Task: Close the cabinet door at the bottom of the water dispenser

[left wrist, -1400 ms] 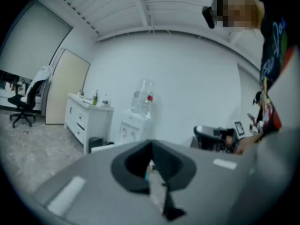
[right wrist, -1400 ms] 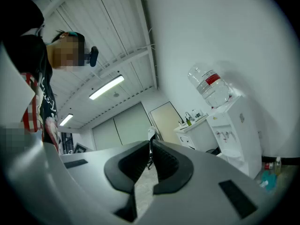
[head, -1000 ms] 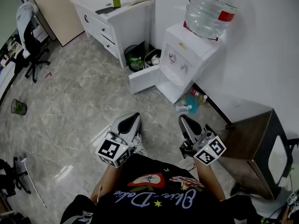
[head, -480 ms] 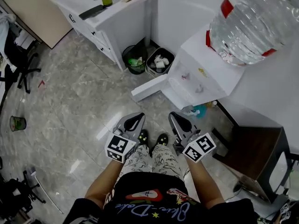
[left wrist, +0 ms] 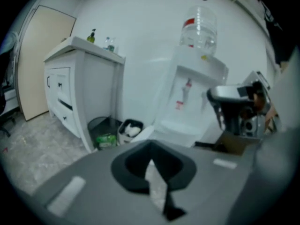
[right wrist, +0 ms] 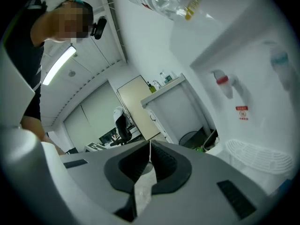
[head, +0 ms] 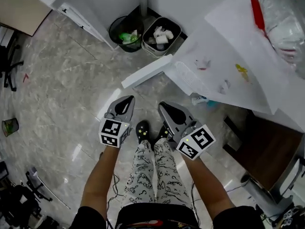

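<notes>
The white water dispenser [head: 224, 56] fills the head view's upper right, its bottle [head: 283, 13] at the edge. Its bottom cabinet door [head: 147, 70] stands open, swung out to the left over the floor. My left gripper [head: 125, 102] is shut and empty, a short way in front of the door's edge. My right gripper [head: 166, 109] is shut too, below the dispenser's front. The left gripper view shows the dispenser [left wrist: 190, 95], the door [left wrist: 143, 134] beyond the closed jaws, and the right gripper [left wrist: 234, 108]. The right gripper view shows the red tap [right wrist: 220, 79] and drip tray [right wrist: 255, 156].
Two waste bins [head: 125, 31] [head: 161, 33] stand between the dispenser and a white drawer cabinet [head: 78, 6]. A small bottle [head: 200, 99] lies by the dispenser's base. A brown low table [head: 267, 149] is at the right. The person's shoes [head: 142, 130] are between the grippers.
The person has stepped closer, so the dispenser and its open door are now much nearer and larger. Both grippers stay shut, held out in front.
</notes>
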Tool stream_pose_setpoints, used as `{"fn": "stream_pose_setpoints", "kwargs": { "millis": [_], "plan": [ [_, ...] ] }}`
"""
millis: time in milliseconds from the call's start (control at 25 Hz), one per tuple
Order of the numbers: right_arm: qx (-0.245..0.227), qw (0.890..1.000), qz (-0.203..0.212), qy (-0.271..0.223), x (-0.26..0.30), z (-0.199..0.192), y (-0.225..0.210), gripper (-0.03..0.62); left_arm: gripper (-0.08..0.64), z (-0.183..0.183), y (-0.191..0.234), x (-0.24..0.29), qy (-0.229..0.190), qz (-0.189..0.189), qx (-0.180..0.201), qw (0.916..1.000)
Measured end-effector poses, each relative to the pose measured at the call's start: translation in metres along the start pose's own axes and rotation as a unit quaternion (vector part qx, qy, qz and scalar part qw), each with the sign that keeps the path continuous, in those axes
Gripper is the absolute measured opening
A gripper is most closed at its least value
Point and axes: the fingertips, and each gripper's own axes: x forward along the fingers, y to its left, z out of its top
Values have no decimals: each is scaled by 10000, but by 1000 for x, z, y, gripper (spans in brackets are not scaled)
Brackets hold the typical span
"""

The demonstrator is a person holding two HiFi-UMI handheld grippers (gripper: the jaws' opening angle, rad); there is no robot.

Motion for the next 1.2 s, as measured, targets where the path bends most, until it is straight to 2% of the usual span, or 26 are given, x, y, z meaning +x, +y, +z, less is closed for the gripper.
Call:
{"fn": "stream_pose_setpoints", "kwargs": {
  "millis": [160, 320, 440, 640, 720, 840, 960, 1200],
  "plan": [
    [130, 9998, -45, 120, 24, -33, -25, 17, 0, -39, 51, 37, 259, 372, 235, 9987],
    [200, 9992, -162, -301, 29, -22, -34, 17, 0, -70, 97, 66, 859, 607, 905, 9903],
    [184, 9988, -48, -452, 29, -8, -33, 17, 0, -75, 120, 86, 1117, 620, 1280, 9835],
    [-86, 9996, -212, -147, 19, -14, -47, 17, -1, -82, 123, 109, 1372, 371, 1619, 9765],
    [-83, 9993, -342, -120, 14, -17, -58, 17, 0, -84, 120, 117, 1389, 244, 1604, 9769],
    [-19, 9987, -483, -185, 10, -18, -69, 17, -3, -83, 117, 122, 1229, 240, 1302, 9835],
    [81, 9983, -522, -238, 9, -22, -70, 17, -3, -87, 114, 119, 1176, 199, 1103, 9867],
    [219, 9978, -539, -327, 4, -28, -61, 17, -3, -89, 107, 118, 1247, 51, 1344, 9830]
  ]
}}
